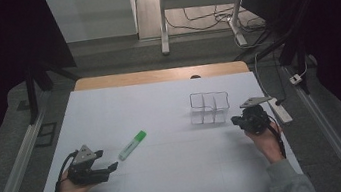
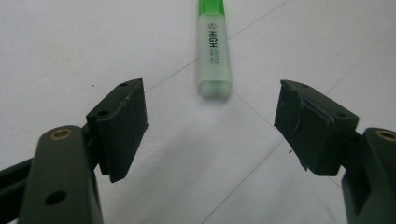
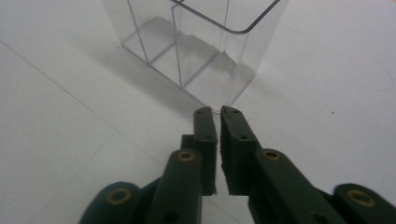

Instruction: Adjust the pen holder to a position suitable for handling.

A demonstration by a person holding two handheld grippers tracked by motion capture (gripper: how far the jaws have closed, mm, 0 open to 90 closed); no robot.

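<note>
The left gripper (image 1: 98, 162) is resting low on the white table (image 1: 179, 175) at the near left, its jaws standing wide apart with nothing between them — the pads (image 2: 122, 122) are gripping only air. Just beyond the jaw tips, the green highlighter (image 2: 214, 51) is lying flat on the sheet, its clear end pointing back toward the gap and its green cap aiming away to the far right; in the high view it is sitting just right of that gripper, not touching it. Over on the right, the right gripper (image 3: 215, 114) is clenched, its two black jaws pressed nearly together and holding nothing. Its tips are hovering just at the near corner of the clear plastic organizer (image 1: 209, 106) — whether they are touching its wall is impossible to tell.
</note>
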